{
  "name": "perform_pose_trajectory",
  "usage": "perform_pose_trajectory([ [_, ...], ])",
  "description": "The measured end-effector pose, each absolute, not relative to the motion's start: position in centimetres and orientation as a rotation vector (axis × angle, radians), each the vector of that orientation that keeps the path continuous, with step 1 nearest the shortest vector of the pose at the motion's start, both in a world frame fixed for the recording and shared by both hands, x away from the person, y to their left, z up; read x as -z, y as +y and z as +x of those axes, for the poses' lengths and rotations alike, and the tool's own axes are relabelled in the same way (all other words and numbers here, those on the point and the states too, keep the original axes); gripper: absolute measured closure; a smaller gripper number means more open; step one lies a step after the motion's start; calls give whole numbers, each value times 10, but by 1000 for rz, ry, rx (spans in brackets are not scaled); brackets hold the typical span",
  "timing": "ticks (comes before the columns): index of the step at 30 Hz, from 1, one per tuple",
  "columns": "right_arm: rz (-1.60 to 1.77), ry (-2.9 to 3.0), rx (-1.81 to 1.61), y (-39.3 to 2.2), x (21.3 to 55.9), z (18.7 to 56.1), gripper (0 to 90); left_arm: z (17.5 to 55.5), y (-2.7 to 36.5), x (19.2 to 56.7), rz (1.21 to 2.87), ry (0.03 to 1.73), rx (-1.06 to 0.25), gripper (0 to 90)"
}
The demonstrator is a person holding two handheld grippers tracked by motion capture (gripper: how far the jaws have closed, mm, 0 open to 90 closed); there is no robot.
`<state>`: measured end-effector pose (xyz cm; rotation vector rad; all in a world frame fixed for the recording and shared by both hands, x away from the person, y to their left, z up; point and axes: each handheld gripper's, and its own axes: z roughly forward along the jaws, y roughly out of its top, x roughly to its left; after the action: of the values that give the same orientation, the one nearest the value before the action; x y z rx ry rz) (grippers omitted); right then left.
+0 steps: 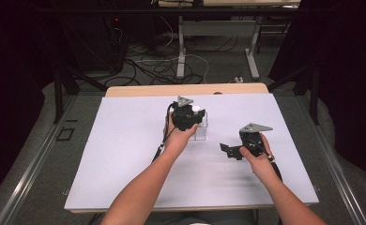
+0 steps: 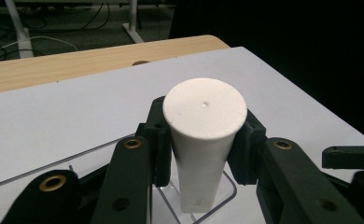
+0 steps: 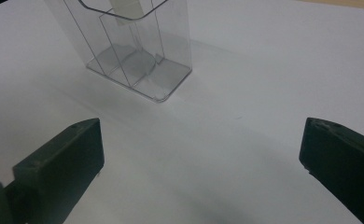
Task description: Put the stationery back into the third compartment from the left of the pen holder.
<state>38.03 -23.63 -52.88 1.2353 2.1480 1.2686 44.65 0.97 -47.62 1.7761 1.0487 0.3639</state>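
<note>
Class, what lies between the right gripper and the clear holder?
Nothing: in the right gripper view, bare white table separates the open right gripper from the clear holder.

Looks like a lab or test room set up for recording. Beyond the far edge of a wooden table (image 1: pixel 186 89) under a white sheet (image 1: pixel 125 154): loose cables (image 1: pixel 148 65) on grey carpet, metal desk legs (image 1: pixel 181 47), dark frame posts (image 1: pixel 58 89) and black curtains (image 1: pixel 345 70).
</note>
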Motion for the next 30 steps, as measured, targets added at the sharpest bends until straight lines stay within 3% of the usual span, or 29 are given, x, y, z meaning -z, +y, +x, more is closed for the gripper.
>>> perform_pose_trajectory([
  [10, 1244, 2160, -1265, -236, 530, 380, 0, 446, 7, 479, 1811, 1053, -374, 660],
  [17, 1258, 2157, -1271, -236, 531, 380, 0, 443, 9, 474, 1796, 1028, -429, 482],
  [30, 1255, 2147, -1266, -238, 531, 381, 0, 435, 24, 461, 1824, 1025, -504, 342],
])
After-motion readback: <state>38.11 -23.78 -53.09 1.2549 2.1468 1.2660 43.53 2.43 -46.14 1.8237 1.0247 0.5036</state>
